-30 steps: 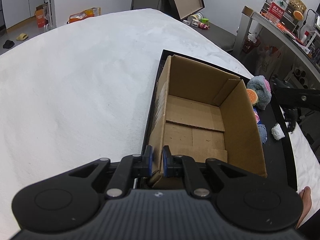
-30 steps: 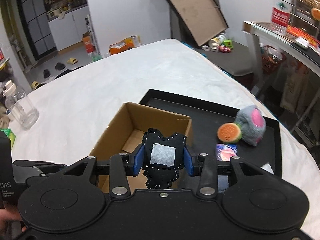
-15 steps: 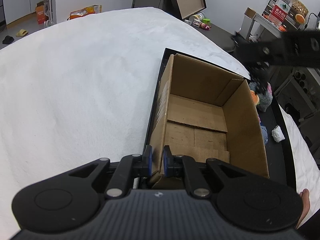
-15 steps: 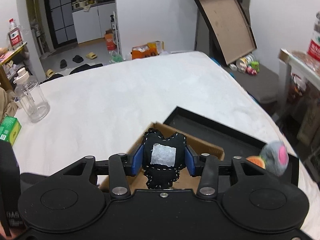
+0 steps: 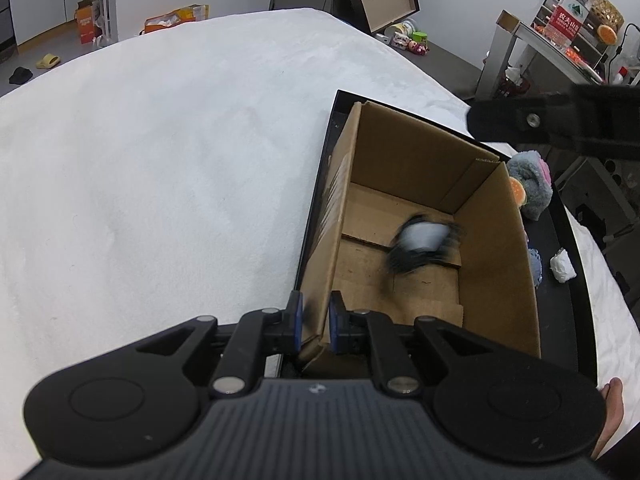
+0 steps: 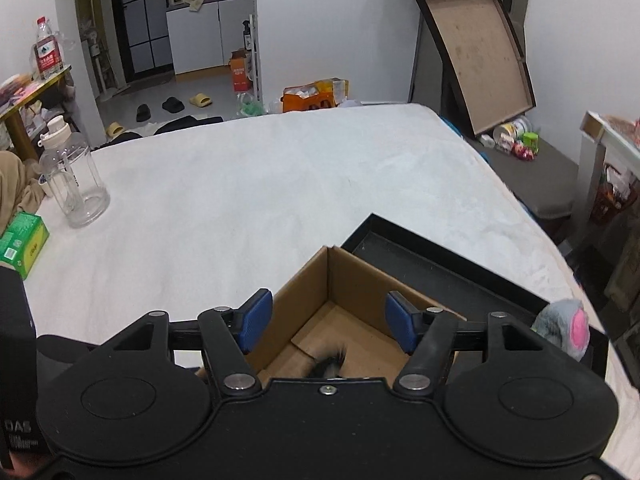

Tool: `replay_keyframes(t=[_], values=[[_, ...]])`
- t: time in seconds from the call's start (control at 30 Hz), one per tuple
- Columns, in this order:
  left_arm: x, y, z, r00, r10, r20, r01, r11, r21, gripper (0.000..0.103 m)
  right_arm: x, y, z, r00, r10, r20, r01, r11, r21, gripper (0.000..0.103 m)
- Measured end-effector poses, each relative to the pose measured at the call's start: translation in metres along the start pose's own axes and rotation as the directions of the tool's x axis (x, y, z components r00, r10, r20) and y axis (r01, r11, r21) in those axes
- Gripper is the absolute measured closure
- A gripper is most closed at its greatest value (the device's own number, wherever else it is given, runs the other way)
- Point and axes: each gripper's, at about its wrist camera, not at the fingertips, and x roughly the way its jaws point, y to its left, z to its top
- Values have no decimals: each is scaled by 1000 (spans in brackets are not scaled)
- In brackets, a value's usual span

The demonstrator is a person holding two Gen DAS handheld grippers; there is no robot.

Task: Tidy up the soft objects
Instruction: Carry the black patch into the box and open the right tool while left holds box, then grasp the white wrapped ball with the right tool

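Note:
An open cardboard box [image 5: 496, 240] stands on a black tray [image 5: 568, 280] on the white bed. My left gripper [image 5: 314, 322] is shut on the box's near left wall. A black soft toy with a white patch [image 5: 422, 244] shows blurred inside the box, low over its floor; its dark edge [image 6: 330, 364] also peeks out in the right wrist view. My right gripper [image 6: 328, 322] hovers above the box [image 6: 356, 280] with its jaws opening and nothing between them. A grey and pink plush [image 5: 532, 188] [image 6: 564, 328] lies on the tray to the right of the box.
Small soft items [image 5: 562, 266] lie on the tray beside the box's right wall. A clear bottle [image 6: 74, 184] and a green packet [image 6: 22, 244] sit at the bed's left side. A shelf with a water bottle [image 5: 570, 8] stands on the right.
My right gripper swung over the box, opened, and let go of the black toy, which dropped into the box. The left gripper kept its hold on the box wall.

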Motion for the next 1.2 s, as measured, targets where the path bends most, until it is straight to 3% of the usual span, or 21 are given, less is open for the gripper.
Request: replay_keyframes(t=[0.27, 0.43, 0.63, 0.93, 1.2], values=[[0, -9, 0, 999, 54, -1, -54, 998, 41, 88, -13, -22, -11, 1000, 1, 3, -1, 999, 33, 41], [-1, -14, -1, 992, 126, 7, -126, 991, 52, 61, -27, -48, -26, 1000, -28, 8, 27, 998, 61, 39], [-8, -17, 0, 986, 162, 39, -163, 986, 45, 47, -34, -81, -50, 998, -58, -7, 58, 992, 112, 34], [-12, -29, -1, 978, 197, 72, -201, 977, 69, 32, -34, -129, -84, 996, -81, -32, 86, 978, 192, 34], [-12, -44, -2, 964, 250, 95, -260, 958, 120, 30, -29, -175, -110, 994, -92, -53, 103, 954, 282, 34]])
